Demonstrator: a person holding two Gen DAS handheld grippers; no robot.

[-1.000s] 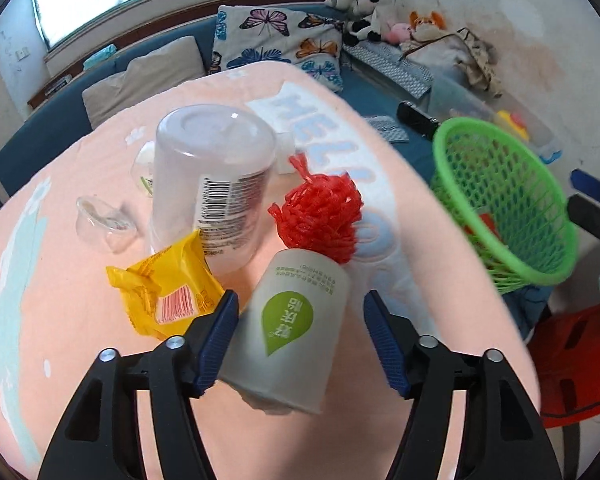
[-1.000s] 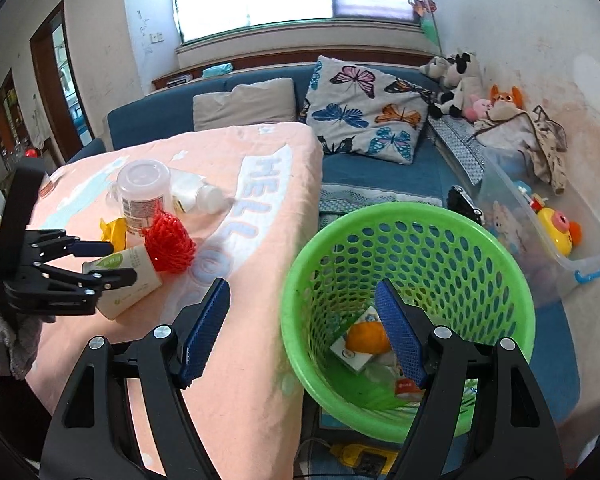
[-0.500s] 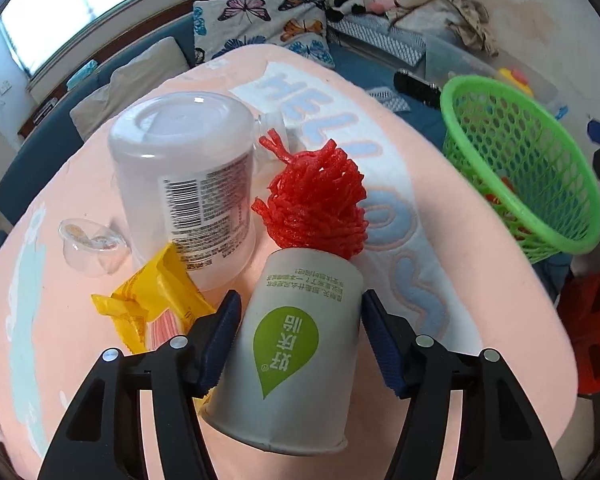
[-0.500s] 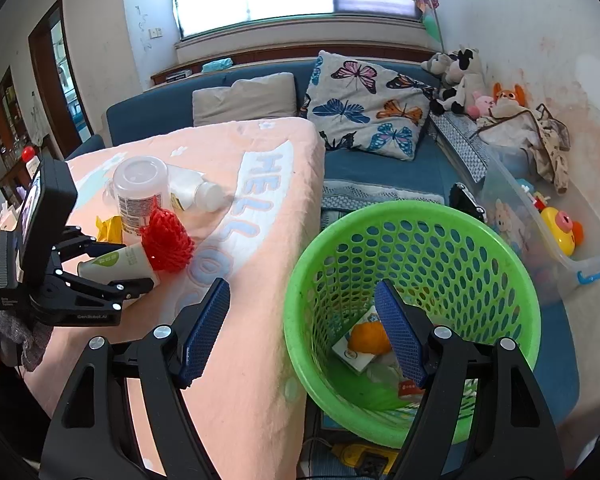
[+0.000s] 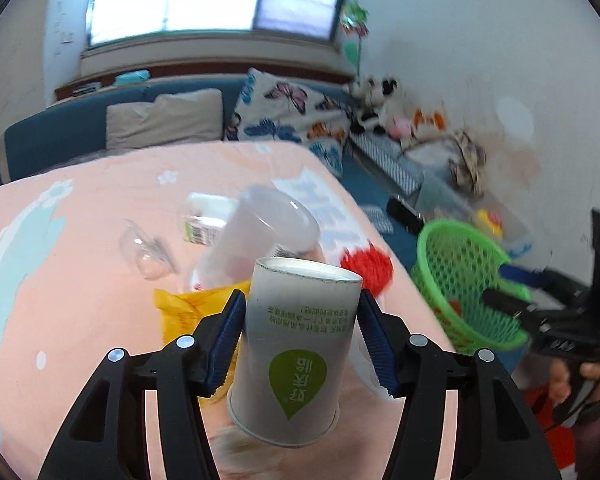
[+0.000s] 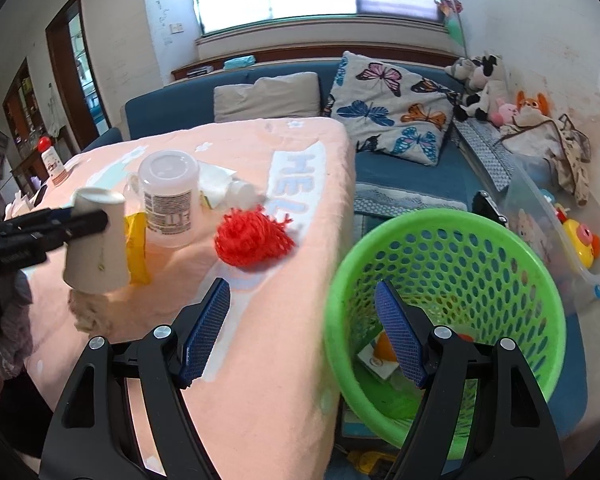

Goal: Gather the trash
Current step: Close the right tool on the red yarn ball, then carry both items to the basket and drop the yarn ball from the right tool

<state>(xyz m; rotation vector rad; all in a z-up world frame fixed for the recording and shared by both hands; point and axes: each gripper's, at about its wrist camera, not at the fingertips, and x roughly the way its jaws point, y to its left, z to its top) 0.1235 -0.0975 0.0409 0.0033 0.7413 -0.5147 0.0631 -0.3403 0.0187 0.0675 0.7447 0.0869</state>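
Observation:
My left gripper is shut on a white paper cup with a green leaf logo, held upside down above the pink-clothed table. The right wrist view shows the cup lifted at the left. A red foam net, a yellow wrapper, a clear plastic jar and a small bottle lie on the table. My right gripper is open and empty, over the near rim of the green basket, which holds some trash.
A clear plastic lid lies on the table's left part. A blue sofa with a butterfly pillow stands behind the table. A clear box with toys sits right of the basket.
My left gripper closed on the paper cup and lifted it off the table, tilting upward. The right gripper shifted a little toward the table; the basket stays beneath it.

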